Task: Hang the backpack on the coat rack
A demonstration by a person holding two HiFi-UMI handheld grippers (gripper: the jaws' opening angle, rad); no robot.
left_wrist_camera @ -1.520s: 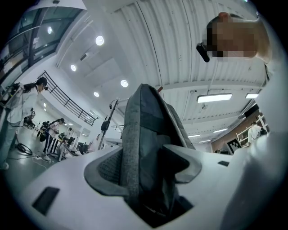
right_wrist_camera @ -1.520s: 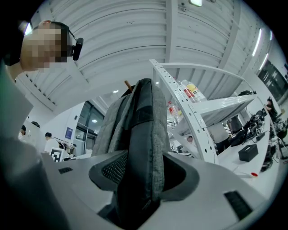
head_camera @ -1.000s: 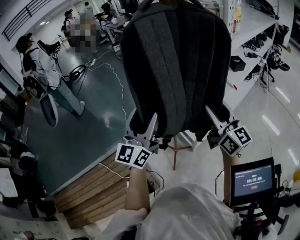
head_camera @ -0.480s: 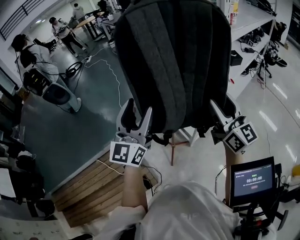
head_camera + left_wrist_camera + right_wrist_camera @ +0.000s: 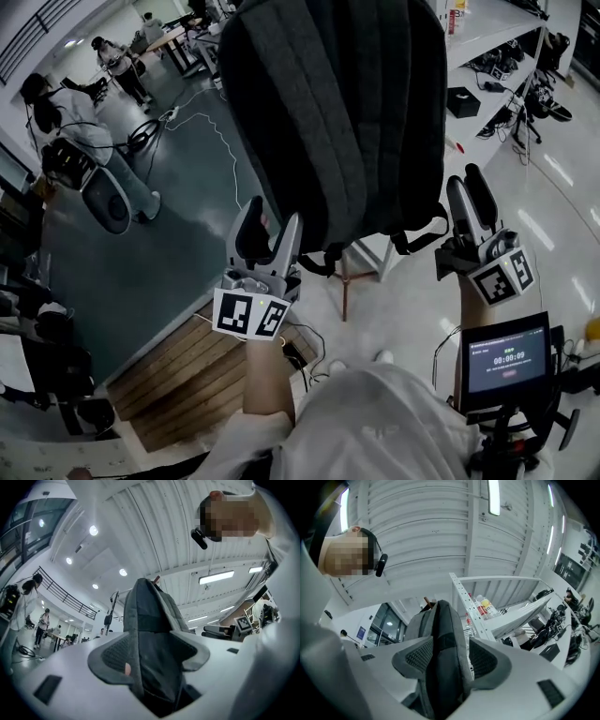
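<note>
The dark grey backpack (image 5: 337, 112) hangs from the coat rack, whose wooden pole (image 5: 343, 292) shows below it. My left gripper (image 5: 272, 216) points up just left of the bag's bottom corner, open, and its fingers do not touch the fabric. Off the bag's lower right corner is my right gripper (image 5: 466, 183), its jaws still opening and nothing pressed between them. In the left gripper view the backpack (image 5: 152, 620) rises beyond the jaws, with a wooden peg tip (image 5: 156, 579) at its top. The right gripper view also looks up along the backpack (image 5: 443, 639).
White shelving (image 5: 506, 42) stands to the right. A small screen on a stand (image 5: 507, 361) is at the lower right. A wooden platform (image 5: 187, 375) lies lower left. People (image 5: 66, 117) and a floor cable (image 5: 225, 150) are further off to the left.
My right gripper has come away from the bag's lower right edge, moving right and up with its jaws wider. The left gripper has shifted slightly left off the bag's bottom. The backpack stays hanging.
</note>
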